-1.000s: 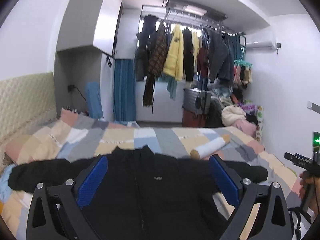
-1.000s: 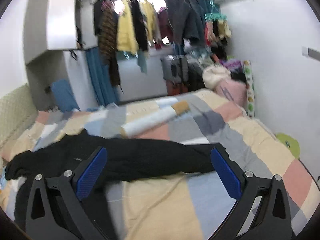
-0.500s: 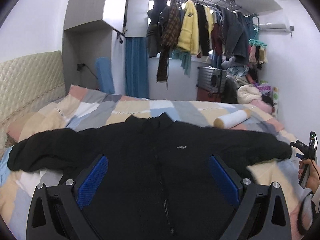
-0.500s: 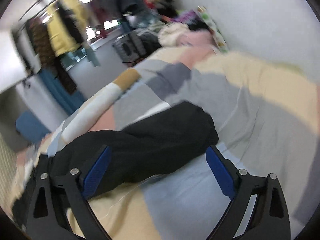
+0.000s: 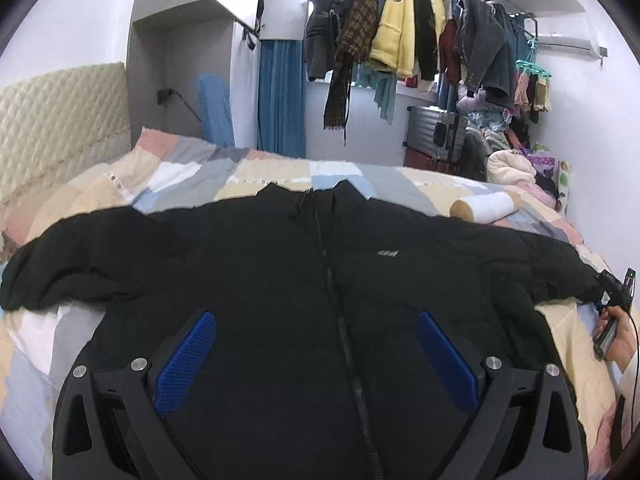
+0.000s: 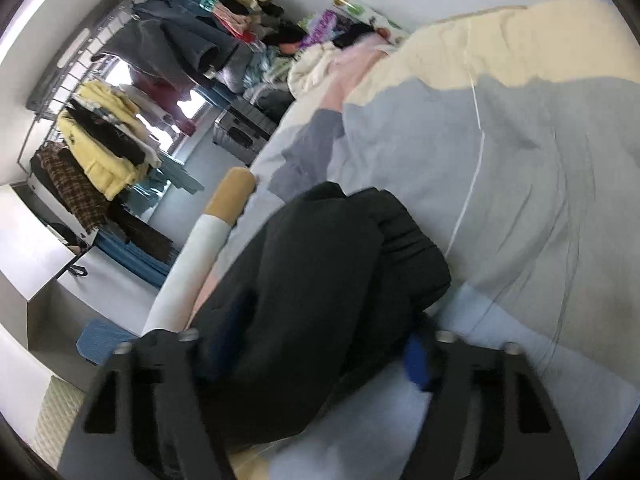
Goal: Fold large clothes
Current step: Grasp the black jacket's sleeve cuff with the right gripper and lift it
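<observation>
A black zip-up jacket lies face up on the patchwork bed, both sleeves spread out sideways. My left gripper is open and empty, hovering above the jacket's lower front. In the right wrist view the jacket's sleeve end lies between the blue pads of my right gripper, whose jaws stand wide on either side of the cuff. The image is tilted and blurred. The right gripper's body shows at the sleeve's tip in the left wrist view.
A white and tan bolster pillow lies on the bed behind the right sleeve; it also shows in the right wrist view. A rack of hanging clothes, a suitcase and a clothes pile stand beyond the bed. A padded headboard is at the left.
The right gripper dropped and rolled down onto the right sleeve's cuff, which now sits between its jaws. The left gripper moved forward and lower over the jacket's body.
</observation>
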`<act>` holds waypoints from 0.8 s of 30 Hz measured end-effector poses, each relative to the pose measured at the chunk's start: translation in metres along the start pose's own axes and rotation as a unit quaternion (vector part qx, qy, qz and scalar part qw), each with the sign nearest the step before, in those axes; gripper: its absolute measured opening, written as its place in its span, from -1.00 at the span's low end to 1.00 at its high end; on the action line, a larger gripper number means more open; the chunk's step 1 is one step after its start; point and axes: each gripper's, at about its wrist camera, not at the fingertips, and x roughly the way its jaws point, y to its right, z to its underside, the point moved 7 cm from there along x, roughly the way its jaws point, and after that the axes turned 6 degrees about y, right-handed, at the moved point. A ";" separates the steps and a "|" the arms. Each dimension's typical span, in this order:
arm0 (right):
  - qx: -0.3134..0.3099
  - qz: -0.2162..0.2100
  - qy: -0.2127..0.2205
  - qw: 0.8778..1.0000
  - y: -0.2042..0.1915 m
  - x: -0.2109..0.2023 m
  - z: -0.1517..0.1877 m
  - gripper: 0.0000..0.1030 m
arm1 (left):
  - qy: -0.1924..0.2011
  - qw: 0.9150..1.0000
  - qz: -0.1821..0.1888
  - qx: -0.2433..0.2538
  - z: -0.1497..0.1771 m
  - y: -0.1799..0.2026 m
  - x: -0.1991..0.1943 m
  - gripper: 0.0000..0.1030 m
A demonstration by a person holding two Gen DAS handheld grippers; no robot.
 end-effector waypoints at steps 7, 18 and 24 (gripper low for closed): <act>-0.035 -0.002 0.008 0.999 -0.031 -0.018 -0.022 -0.65 | -0.002 1.000 -0.025 -0.002 0.007 -0.026 -0.017 0.98; -0.098 -0.035 0.053 0.993 -0.140 -0.098 -0.072 -0.72 | -0.012 0.999 -0.033 0.012 0.024 -0.073 -0.060 0.98; -0.170 -0.043 0.073 0.982 -0.230 -0.142 -0.082 -0.72 | -0.004 0.999 -0.040 0.012 0.025 -0.096 -0.067 0.98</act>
